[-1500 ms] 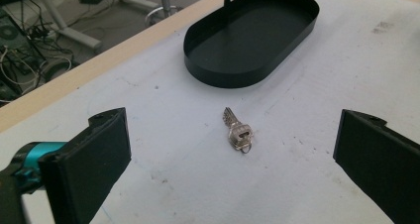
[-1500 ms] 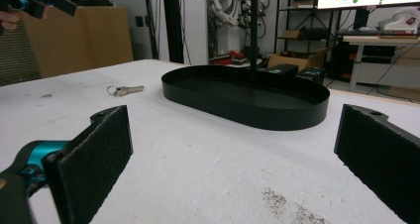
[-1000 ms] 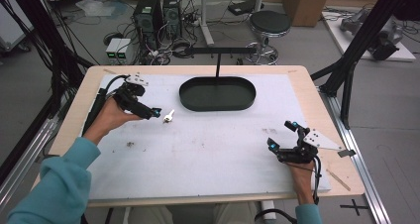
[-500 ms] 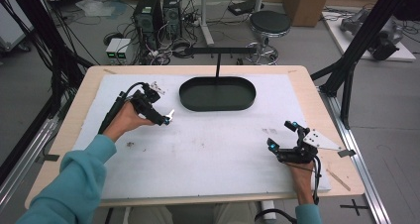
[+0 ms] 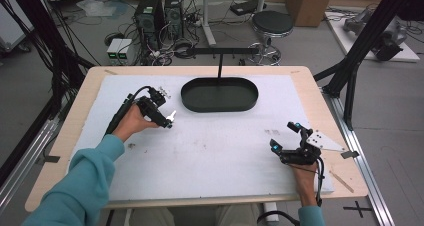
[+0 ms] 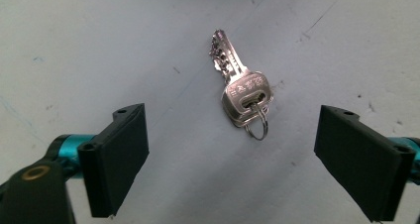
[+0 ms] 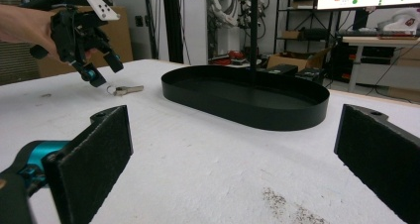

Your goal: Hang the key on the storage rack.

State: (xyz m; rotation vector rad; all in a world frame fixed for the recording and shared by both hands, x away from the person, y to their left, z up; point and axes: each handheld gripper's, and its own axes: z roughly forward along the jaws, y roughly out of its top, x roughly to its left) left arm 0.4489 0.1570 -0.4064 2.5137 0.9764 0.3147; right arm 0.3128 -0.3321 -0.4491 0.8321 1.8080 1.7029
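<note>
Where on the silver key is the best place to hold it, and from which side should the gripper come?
Probably the key's wide flat head, coming straight down from above. It lies flat on the white mat, so side access is poor. The left gripper hangs over it, jaws just narrowing but not touching; the thin blade and ring offer less hold.

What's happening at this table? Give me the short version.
A person holds a claw in each hand. The left claw hangs over a key lying flat on the white mat, jaws either side of it, not touching; they have just been closing. The right claw rests open near the table's right edge. A black tray sits empty behind.
</note>
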